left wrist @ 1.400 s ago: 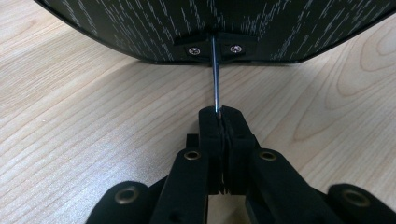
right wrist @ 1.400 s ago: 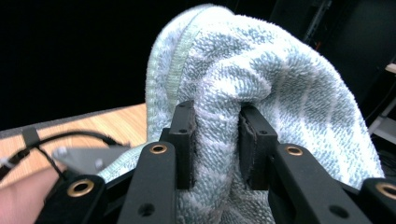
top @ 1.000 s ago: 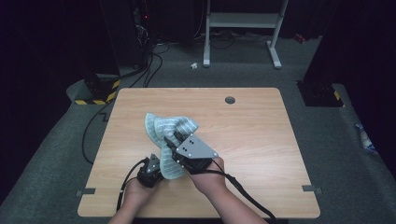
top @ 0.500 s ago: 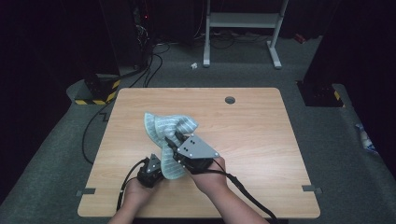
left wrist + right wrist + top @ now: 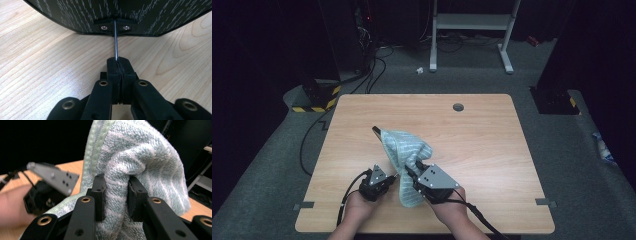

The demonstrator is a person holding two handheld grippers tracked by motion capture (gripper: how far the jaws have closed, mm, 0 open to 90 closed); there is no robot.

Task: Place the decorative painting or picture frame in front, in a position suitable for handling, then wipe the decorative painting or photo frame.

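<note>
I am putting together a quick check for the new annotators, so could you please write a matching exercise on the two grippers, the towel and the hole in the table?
Things:
1. left gripper
2. right gripper
3. towel
4. round hole

States or places:
A. pale blue-green with stripes
B. jaws shut on a thin metal rod
C. jaws pinching a fold of cloth
D. in the far part of the table, right of the middle

Pairs: 1-B, 2-C, 3-A, 4-D
</note>
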